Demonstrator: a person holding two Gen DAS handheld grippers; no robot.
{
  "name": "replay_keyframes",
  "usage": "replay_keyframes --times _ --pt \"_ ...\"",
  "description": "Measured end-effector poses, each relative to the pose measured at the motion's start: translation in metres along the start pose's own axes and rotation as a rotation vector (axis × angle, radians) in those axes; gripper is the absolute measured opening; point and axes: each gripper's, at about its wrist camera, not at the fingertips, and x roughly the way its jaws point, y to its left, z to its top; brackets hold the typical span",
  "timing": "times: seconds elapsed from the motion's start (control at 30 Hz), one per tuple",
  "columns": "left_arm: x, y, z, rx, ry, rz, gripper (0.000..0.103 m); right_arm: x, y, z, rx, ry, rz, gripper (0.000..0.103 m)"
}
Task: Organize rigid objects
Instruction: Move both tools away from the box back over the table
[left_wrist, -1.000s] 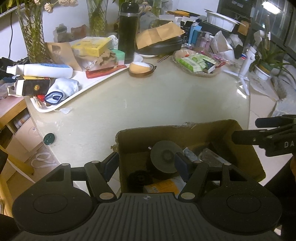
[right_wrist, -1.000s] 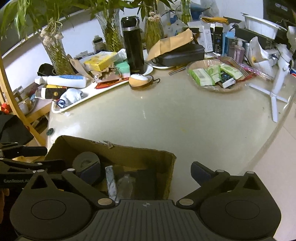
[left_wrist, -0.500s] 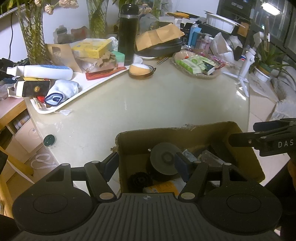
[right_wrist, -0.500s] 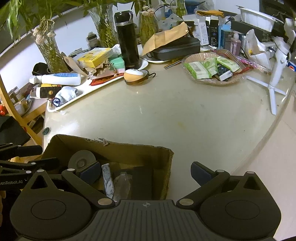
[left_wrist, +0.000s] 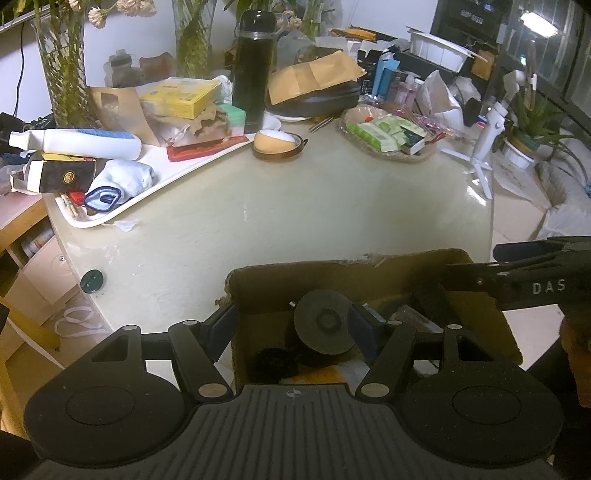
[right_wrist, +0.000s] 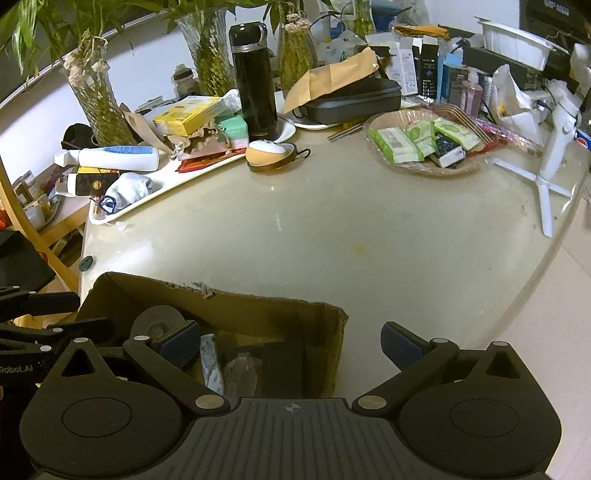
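Note:
A brown cardboard box (left_wrist: 332, 273) sits at the near edge of a round beige table (left_wrist: 295, 206). It holds a grey disc-topped roll (left_wrist: 322, 322), a black round item (left_wrist: 273, 365), a yellow packet and dark items. My left gripper (left_wrist: 293, 326) is open, its jaws straddling the box's left wall. My right gripper (right_wrist: 291, 345) is open, its jaws straddling the box's right wall (right_wrist: 332, 354). The box also shows in the right wrist view (right_wrist: 236, 306), with a clear bag and a dark block inside. Neither gripper holds anything.
A white tray (left_wrist: 122, 206) at far left holds a tube, socks and boxes. A black flask (left_wrist: 253, 70), a round tan case (left_wrist: 279, 144), a woven basket of packets (left_wrist: 388, 133), a white tripod (left_wrist: 484, 147) and glass vases stand behind.
Both grippers have stayed open on the box's sides. The view has shifted slightly, with the box and grippers drawn a little back toward the table's near edge.

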Motion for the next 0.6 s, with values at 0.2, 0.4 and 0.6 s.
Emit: replay_keyframes --times 0.2,0.4,0.6 --pt "-0.004 0.000 0.000 0.000 -0.035 -0.015 0.065 0.002 0.002 0.003 -0.010 -0.034 0.004 0.103" --pt "-0.009 0.003 0.006 -0.037 -0.059 -0.034 0.065 0.000 0.000 0.006 -0.003 -0.071 0.006 0.103" --pt "-0.021 -0.001 0.019 -0.017 -0.112 -0.025 0.065 -0.002 -0.002 0.009 -0.027 -0.110 -0.009 0.103"
